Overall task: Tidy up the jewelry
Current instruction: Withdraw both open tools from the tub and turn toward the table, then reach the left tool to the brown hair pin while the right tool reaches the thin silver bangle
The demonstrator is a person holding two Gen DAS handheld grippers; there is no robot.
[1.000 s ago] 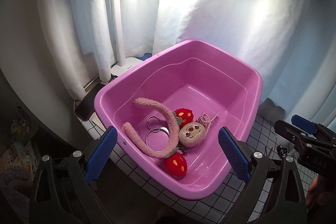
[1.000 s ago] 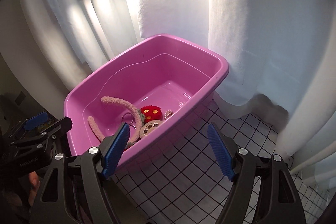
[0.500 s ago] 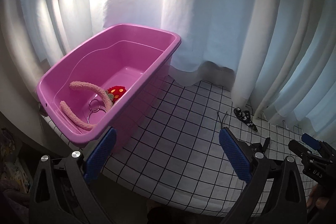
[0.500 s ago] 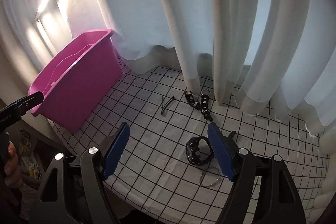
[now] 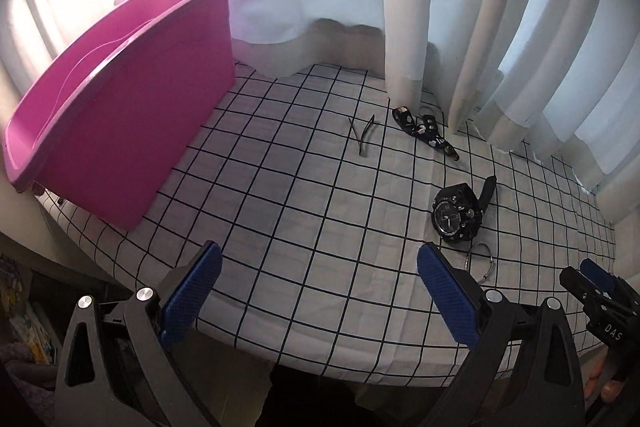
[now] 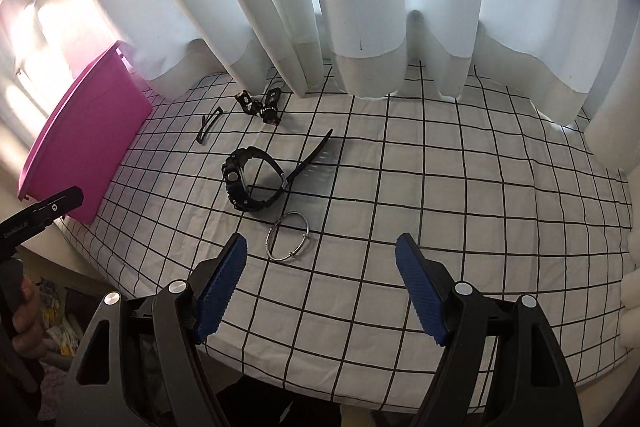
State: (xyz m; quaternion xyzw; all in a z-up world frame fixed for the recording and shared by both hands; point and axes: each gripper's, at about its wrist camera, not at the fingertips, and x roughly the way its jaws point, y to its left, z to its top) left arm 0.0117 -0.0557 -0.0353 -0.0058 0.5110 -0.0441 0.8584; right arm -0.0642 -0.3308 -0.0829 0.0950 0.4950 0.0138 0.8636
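On the surface [image 6: 440, 187], covered by a white cloth with a black grid, four loose items lie well apart from the pink tub [image 5: 120, 107]; a black watch [image 6: 250, 183] sits mid-cloth on its side, strap unbuckled, one strap end trailing toward the curtain [image 6: 380, 7]; a silver bangle [image 6: 289, 235] lies flat just beside the watch on the near side, close to the right tongs [image 6: 320, 281]; a thin dark hair clip [image 5: 363, 137] lies farther back, between tub and watch; a black strap piece with light spots [image 5: 424, 131] rests at the curtain hem, partly tucked under the fabric; the tub stands at the left edge of the surface, interior not visible from either view; left tongs [image 5: 318, 293] hover over the near edge of the cloth, blue pads wide apart, nothing between them; right tongs likewise spread apart and hold nothing, bangle just ahead of the left pad; in the left view the watch [image 5: 458, 213] shows its dial, bangle [image 5: 480, 263] below it; white curtains hang along the back.
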